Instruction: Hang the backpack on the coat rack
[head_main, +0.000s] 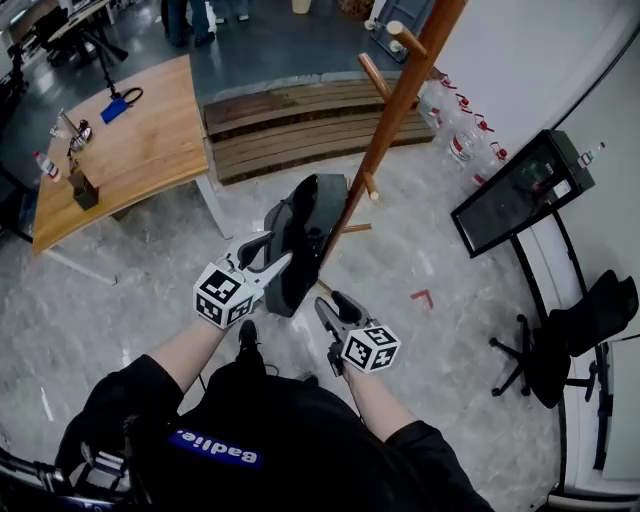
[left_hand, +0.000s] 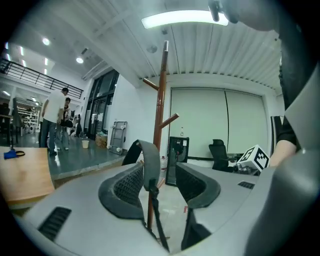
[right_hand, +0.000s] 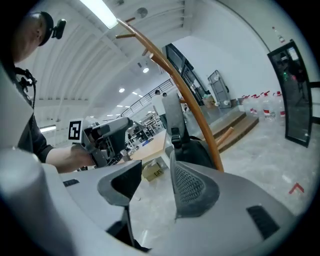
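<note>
Left gripper (head_main: 272, 252), jaws parted, has a grey strap (left_hand: 149, 165) draped over one jaw. Right gripper (head_main: 335, 303) is spread and empty. Black backpack (head_main: 300, 235) is at twelve o'clock, beside the coat rack (head_main: 395, 110).

Bright, even light came from a ceiling strip lamp (left_hand: 185, 19) at twelve o'clock in the left gripper view. The floor (head_main: 120, 300) carried soft glare. The backpack (head_main: 300, 240) read near-black. Both gripper views bowed, rims dark.
</note>
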